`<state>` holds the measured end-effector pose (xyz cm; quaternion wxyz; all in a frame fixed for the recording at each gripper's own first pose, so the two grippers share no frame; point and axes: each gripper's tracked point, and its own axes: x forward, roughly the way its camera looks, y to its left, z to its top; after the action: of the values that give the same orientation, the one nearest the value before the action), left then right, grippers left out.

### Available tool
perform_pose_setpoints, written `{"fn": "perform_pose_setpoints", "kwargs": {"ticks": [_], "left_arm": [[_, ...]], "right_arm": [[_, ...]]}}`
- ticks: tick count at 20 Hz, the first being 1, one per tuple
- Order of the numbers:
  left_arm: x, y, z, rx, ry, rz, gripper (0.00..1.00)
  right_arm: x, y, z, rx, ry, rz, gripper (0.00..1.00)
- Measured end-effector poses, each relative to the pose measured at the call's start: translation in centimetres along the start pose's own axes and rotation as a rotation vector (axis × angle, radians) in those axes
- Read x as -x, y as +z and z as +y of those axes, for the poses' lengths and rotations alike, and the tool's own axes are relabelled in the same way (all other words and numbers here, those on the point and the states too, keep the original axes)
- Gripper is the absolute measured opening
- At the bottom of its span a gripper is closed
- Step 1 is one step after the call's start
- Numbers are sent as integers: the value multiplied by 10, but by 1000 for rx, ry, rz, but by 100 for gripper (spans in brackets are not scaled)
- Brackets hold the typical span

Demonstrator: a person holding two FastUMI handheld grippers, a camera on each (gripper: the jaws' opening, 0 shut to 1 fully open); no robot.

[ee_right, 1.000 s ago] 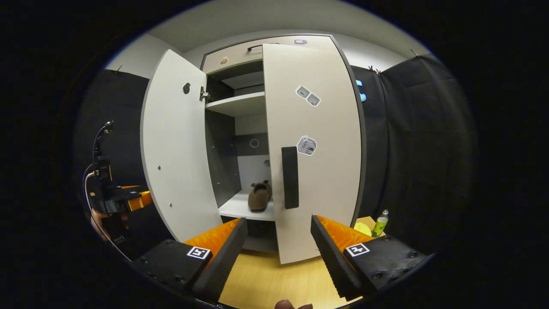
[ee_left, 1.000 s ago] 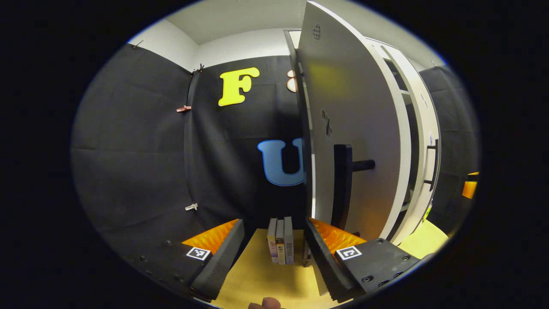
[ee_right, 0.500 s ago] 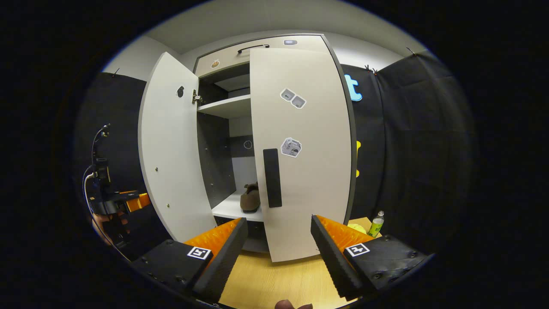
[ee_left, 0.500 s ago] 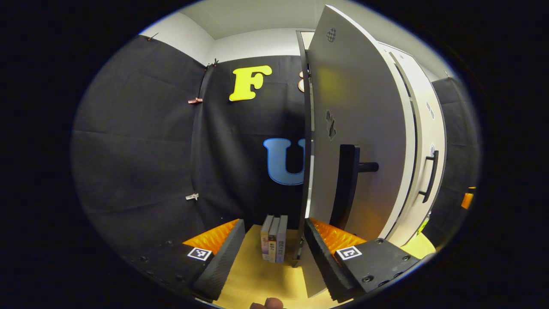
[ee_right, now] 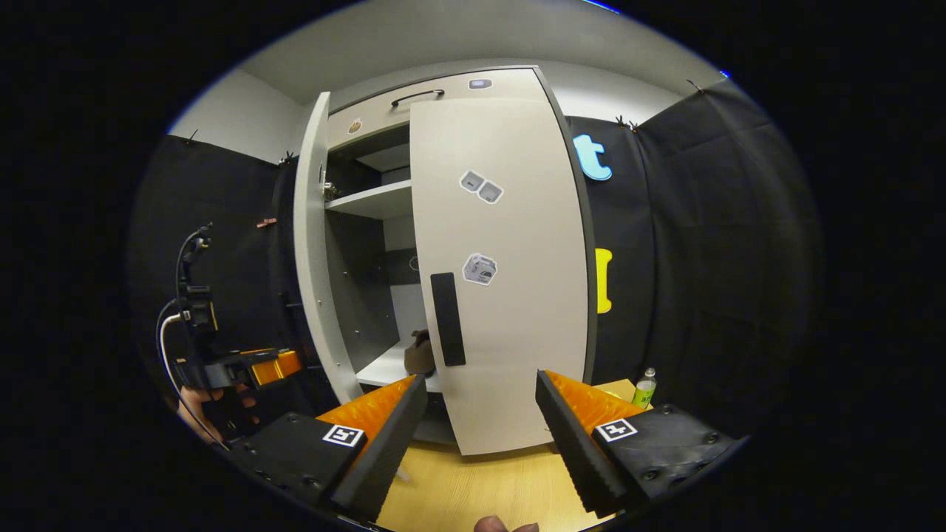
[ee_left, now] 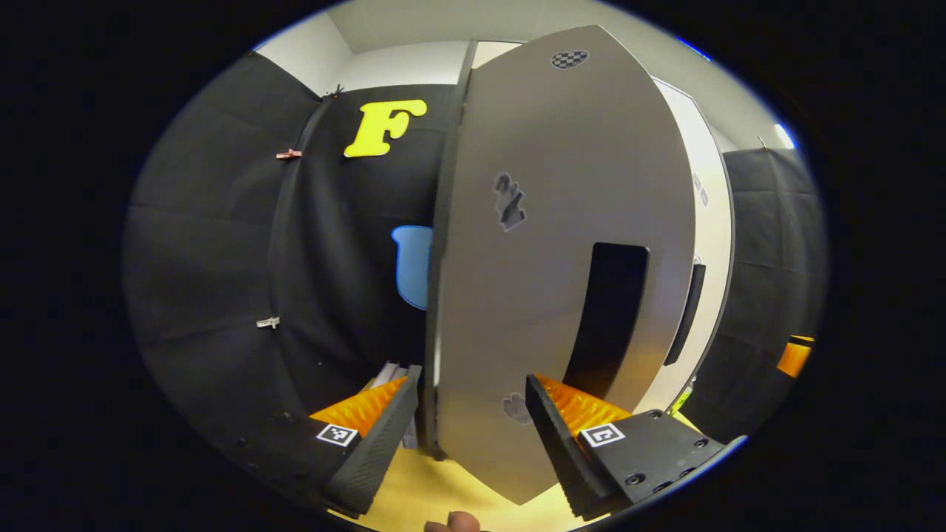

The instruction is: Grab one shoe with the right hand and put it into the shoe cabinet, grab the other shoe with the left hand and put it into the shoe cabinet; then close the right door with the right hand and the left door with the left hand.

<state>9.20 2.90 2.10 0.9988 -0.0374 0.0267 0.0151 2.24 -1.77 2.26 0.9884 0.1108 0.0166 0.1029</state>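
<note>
A tall pale shoe cabinet (ee_right: 480,81) is seen against a black cloth wall, and every place below is given relative to it.

In the right gripper view, the right gripper (ee_right: 473,432) is held in front of the cabinet's lower part, above a light wooden floor (ee_right: 473,491). Its jaws are spread wide apart and nothing is held between them. The right door (ee_right: 510,310) is shut or very nearly so; it cannot be told which. A dark vertical handle (ee_right: 448,319) and a few stickers are carried on its front. The left door (ee_right: 314,258) is swung partly open and is seen almost edge-on. Through the gap between the doors, an upper shelf and a lower white shelf (ee_right: 380,369) are seen inside. On the lower shelf, a brown shoe (ee_right: 420,355) is partly hidden behind the right door's edge; only one shoe can be made out.

To the left of the cabinet, beyond the left door, the left gripper (ee_right: 277,363) is seen, held by a hand (ee_right: 194,405). At the foot of the cabinet's right side, a small green bottle (ee_right: 645,386) is stood upright.

In the left gripper view, the left gripper (ee_left: 469,425) is held close to the outer face of the left door (ee_left: 547,222), whose hinge-side edge lies between the fingers. The jaws are wide apart and nothing is clamped. A dark handle (ee_left: 607,310) is seen on this door, just above the gripper's right finger; contact cannot be told.
</note>
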Motion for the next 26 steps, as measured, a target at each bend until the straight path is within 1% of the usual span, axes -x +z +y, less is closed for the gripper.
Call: {"fn": "perform_pose_setpoints", "kwargs": {"ticks": [2, 3, 5, 6, 8, 9, 13, 14, 16, 17, 21, 26], "left_arm": [[-9, -4, -21, -1, -34, 9, 94], [-11, -5, -26, -10, -34, 8, 94], [-10, 0, -28, -44, -12, -15, 95], [-7, 2, -29, -54, -9, -30, 98], [3, 3, -29, -58, 0, -55, 91], [9, 4, -27, -68, 13, -70, 92], [33, 16, -23, -176, 66, -150, 92], [38, 18, -24, -204, 72, -163, 95], [46, 16, -30, -240, 83, -172, 95], [51, 15, -34, -245, 86, -175, 92], [72, 5, -53, -210, 83, -176, 93], [81, -6, -67, -181, 59, -156, 94]], "right_arm": [[4, 5, -3, 4, -6, -25, 98], [5, 6, -5, 6, -8, -30, 97], [4, 5, -8, 15, -17, -29, 97], [4, 4, -10, 20, -20, -29, 97], [3, 1, -14, 33, -29, -29, 97], [3, 0, -16, 40, -35, -28, 97], [4, -5, -17, 58, -49, -38, 98], [3, -5, -17, 65, -52, -39, 98], [0, -9, -15, 79, -56, -37, 98], [-1, -11, -14, 83, -57, -34, 98], [-4, -20, -12, 78, -60, -19, 98], [-6, -24, -20, 85, -92, -26, 98]]}}
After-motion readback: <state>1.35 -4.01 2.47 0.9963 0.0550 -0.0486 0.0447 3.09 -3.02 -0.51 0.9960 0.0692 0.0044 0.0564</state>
